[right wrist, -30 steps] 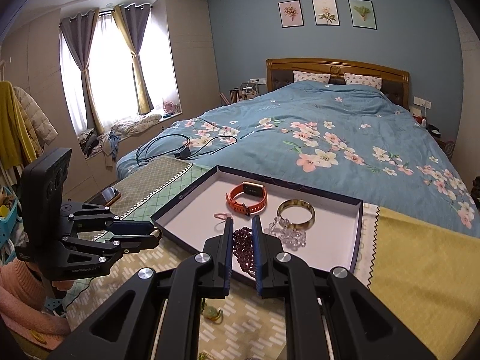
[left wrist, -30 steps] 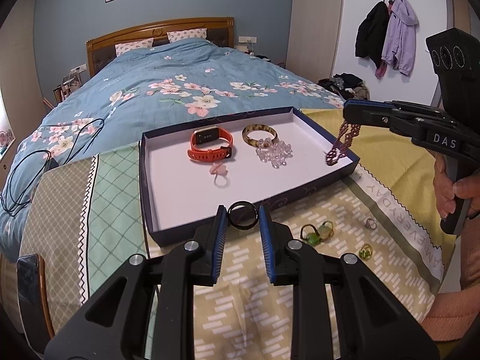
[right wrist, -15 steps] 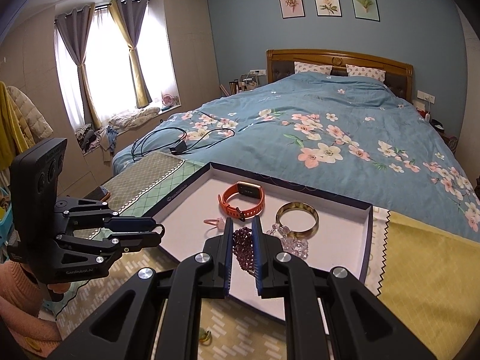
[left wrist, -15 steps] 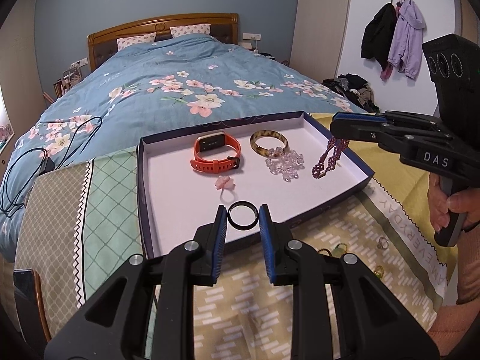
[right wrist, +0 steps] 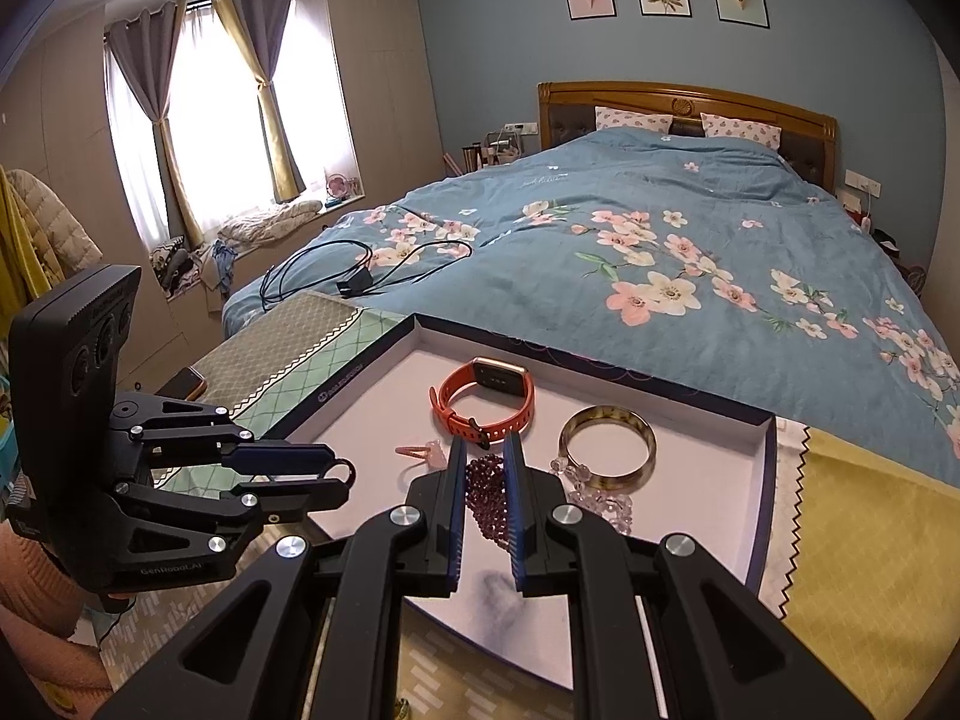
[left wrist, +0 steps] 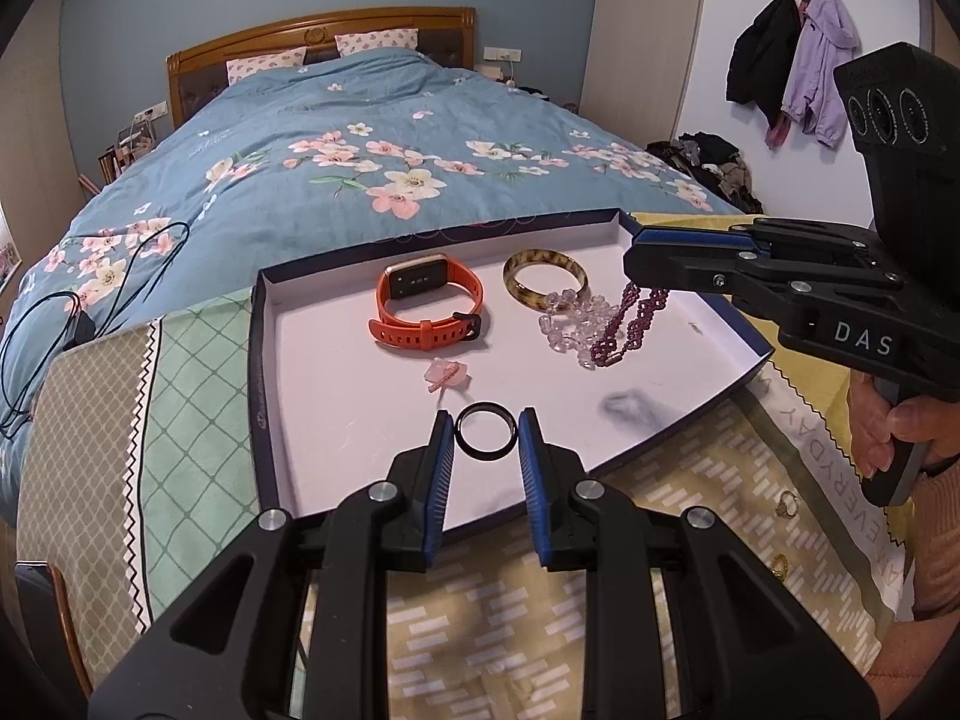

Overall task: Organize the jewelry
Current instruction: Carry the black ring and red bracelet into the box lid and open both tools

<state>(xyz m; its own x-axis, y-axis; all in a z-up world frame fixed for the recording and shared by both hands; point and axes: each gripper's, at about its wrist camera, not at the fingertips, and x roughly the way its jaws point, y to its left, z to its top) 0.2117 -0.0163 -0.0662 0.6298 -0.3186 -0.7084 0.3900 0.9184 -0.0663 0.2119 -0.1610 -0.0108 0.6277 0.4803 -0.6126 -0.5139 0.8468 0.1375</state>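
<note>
Left gripper (left wrist: 486, 433) clamps a black ring (left wrist: 486, 432) between its pads, jaws barely apart, above the near part of the tray (left wrist: 258, 324). Just ahead of it: pink clip (left wrist: 447, 376), then orange watch (left wrist: 429, 306). Right gripper (right wrist: 485, 468) is nearly closed on a purple bead bracelet (right wrist: 489, 495) (hanging over the tray floor), beside clear beads (left wrist: 570, 324) and amber bangle (left wrist: 545, 278), ahead to its right.

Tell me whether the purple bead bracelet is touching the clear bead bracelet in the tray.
Touching. In the left wrist view the purple bead bracelet, hanging from the right gripper, drapes its lower end across the clear bead bracelet with no gap between them.
</note>
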